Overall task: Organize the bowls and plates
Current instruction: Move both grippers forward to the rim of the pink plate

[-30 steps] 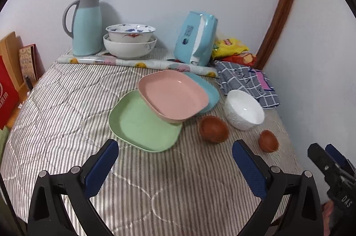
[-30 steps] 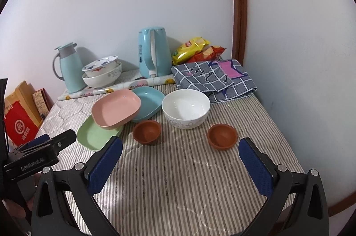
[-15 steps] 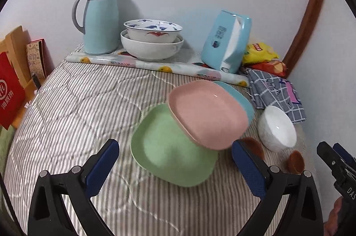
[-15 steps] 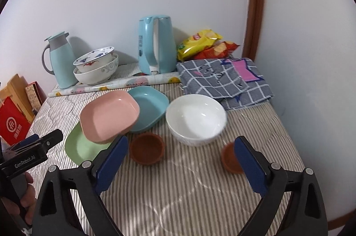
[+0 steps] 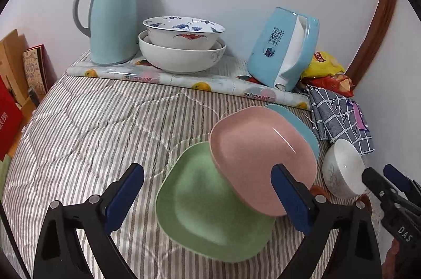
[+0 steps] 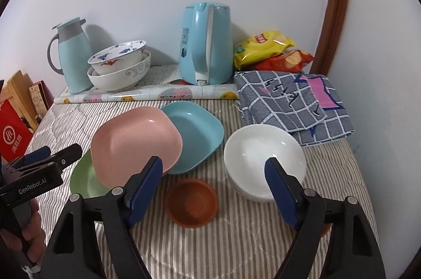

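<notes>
The plates point(image 5: 263, 160) lie overlapped on the striped quilt point(image 5: 92, 126), which covers what may be a bed or a worktop: the green plate point(image 5: 205, 213) at the bottom, the pink plate point(image 6: 134, 142) propped slantwise on it, and the blue plate point(image 6: 194, 134) tucked partly under the pink one's far edge. They look like light, stiff plastic with smooth, slippery faces and a raised rim, so the rim is the place to pinch; the pink one, tilted and free at its near edge, seems the easiest to take first. Just beside them on the right sits the white bowl point(image 6: 263, 160), probably ceramic, heavier and breakable, best gripped across its wall at the lip. In front of it is a small brown bowl point(image 6: 192, 202); a second one is mostly hidden behind the right tongs point(image 6: 215, 189).

The left tongs point(image 5: 208, 200) hang spread wide above the green and pink plates, grasping nothing. The right tongs have just been narrowing, yet nothing sits between the pads; they hover over the small brown bowl with the white bowl close to the right finger point(image 6: 281, 192). Two larger bowls point(image 5: 181, 47) are already nested at the back beside the jug point(image 5: 113, 16) and the kettle point(image 6: 208, 45)
</notes>
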Tool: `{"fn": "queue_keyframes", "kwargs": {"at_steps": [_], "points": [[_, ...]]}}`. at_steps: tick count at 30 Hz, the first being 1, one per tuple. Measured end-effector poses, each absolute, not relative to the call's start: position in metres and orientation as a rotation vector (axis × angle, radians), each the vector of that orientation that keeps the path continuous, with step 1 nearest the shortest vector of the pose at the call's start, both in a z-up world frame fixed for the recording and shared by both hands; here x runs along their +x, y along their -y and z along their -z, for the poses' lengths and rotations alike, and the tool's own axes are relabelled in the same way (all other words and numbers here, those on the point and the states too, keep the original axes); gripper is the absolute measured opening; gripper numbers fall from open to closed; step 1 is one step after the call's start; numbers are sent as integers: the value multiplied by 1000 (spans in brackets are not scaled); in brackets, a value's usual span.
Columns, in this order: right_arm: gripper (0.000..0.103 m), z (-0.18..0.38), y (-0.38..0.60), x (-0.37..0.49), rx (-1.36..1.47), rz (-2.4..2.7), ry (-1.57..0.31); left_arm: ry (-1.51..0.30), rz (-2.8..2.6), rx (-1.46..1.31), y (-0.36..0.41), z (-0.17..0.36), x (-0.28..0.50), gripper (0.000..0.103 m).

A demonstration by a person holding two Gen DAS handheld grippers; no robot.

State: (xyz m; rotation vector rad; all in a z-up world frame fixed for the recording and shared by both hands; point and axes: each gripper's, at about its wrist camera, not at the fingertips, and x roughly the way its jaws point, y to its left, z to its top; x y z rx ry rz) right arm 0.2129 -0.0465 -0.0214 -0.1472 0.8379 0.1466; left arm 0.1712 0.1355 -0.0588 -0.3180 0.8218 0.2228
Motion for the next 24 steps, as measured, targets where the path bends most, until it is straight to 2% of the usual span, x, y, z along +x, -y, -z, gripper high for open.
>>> {"fn": "queue_keyframes", "kwargs": {"at_steps": [5,9,14,18,24], "points": [[76,33,38,231,-167,-151,-864,-820,-212,-322,-139,64,184,93],[67,43,31,243,-172,-164,-886,-832,-198,-345,-143,72,195,81],[65,53,26,254,-172,-176,-901,-836,-197,-346,-148,77,204,79],[63,60,24,261,-169,-180,-911,-827,-201,-353,-153,79,209,72],[59,68,23,265,-158,-191,-932,-845,-175,-335,-149,84,220,69]]}}
